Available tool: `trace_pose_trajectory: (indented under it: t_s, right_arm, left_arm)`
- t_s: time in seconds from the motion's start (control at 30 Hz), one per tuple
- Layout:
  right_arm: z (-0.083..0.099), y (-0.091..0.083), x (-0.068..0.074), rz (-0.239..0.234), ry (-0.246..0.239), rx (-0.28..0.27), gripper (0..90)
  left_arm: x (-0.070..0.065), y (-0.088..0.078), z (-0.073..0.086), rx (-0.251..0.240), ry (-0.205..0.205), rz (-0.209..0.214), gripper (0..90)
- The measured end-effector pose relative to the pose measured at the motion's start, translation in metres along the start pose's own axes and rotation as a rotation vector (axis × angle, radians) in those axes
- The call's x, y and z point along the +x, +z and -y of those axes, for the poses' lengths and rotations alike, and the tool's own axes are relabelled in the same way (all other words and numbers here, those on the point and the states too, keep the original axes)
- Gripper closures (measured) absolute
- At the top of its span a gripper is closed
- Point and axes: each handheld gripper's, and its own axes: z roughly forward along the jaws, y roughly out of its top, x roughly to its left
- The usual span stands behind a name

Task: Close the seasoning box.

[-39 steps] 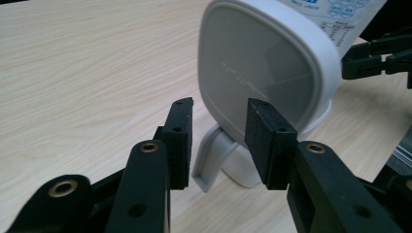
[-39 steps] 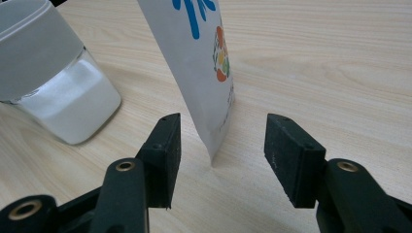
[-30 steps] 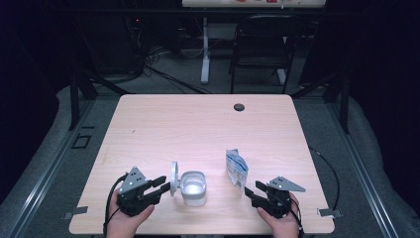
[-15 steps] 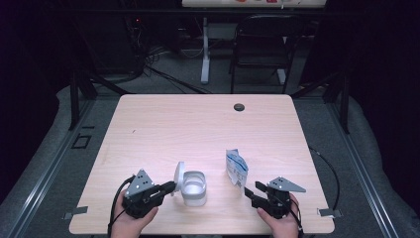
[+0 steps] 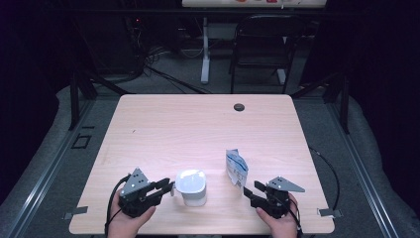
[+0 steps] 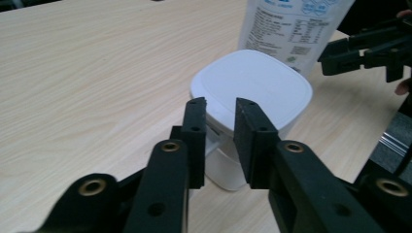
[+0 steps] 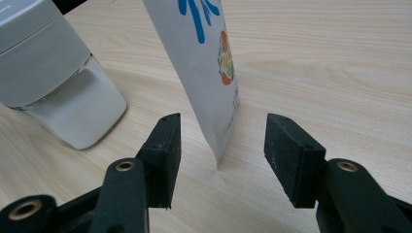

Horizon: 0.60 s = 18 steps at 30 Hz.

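Observation:
A white lidded container (image 5: 191, 187) stands near the table's front edge, its lid lying flat on top. My left gripper (image 5: 169, 187) points at its left side. In the left gripper view the jaws (image 6: 221, 104) stand a narrow gap apart just before the lid's rim (image 6: 252, 87); they have just been opening, and nothing is pinched between them. A white and blue pouch (image 5: 236, 167) stands upright to the right of the container. My right gripper (image 5: 250, 191) is open, with the pouch's lower edge (image 7: 204, 53) just ahead of its fingertips (image 7: 221, 141), untouched.
The wooden table (image 5: 198, 129) has a round cable hole (image 5: 239, 107) near its far edge. A black chair (image 5: 260, 44) and desk legs stand beyond it. The right gripper view also catches the container (image 7: 43, 63) at its left.
The container's lid, upright at its left side a second ago, has swung down and now lies shut on top. The right gripper has not moved.

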Motion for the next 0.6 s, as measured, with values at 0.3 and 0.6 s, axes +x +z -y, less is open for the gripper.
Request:
trace_pose_trajectory:
  t_s: [0.3, 0.6]
  right_arm:
    - [0.004, -0.004, -0.001, -0.006, 0.003, -0.009, 48.1]
    - [0.002, -0.011, -0.003, -0.012, 0.037, -0.052, 48.1]
  left_arm:
    - [0.012, -0.004, -0.003, -0.014, -0.044, -0.047, 63.9]
    - [0.019, -0.006, -0.002, -0.009, -0.054, -0.061, 60.3]
